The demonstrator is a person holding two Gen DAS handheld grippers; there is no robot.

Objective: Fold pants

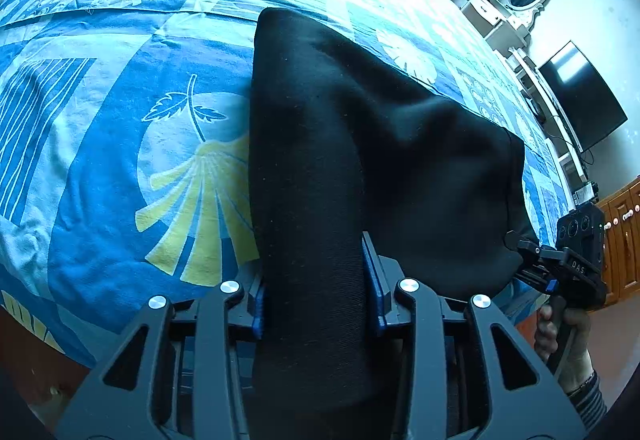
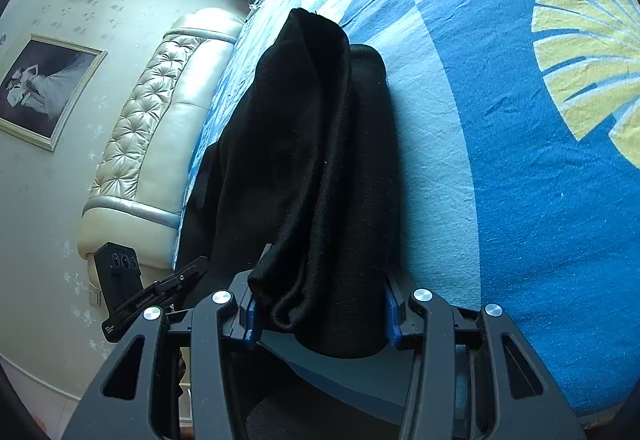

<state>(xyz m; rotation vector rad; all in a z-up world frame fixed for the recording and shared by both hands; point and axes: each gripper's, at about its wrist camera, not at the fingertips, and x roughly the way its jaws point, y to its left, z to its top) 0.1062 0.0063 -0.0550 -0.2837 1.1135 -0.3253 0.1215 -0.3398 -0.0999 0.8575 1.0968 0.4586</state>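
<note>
The black pants (image 1: 360,143) lie on a bed covered with a blue bedspread (image 1: 100,167) that has pale leaf and yellow fan patterns. In the left wrist view, the left gripper (image 1: 320,300) holds a thick bundle of the black fabric between its two blue pads (image 1: 259,306); the cloth fills the gap and the pads press on both sides of it. From there the pants spread out to the far and right side over the bedspread. At the right edge of this view, the right gripper (image 1: 516,244) touches the near right corner of the pants, and a hand (image 1: 560,328) holds its handle.

In the right wrist view, the right gripper (image 2: 322,314) is closed on a folded, rolled part of the pants (image 2: 320,167), with the cloth squeezed between its blue pads (image 2: 393,314). The left gripper (image 2: 188,272) shows at the near left. A cream tufted headboard (image 2: 152,143) stands at the left.
</note>
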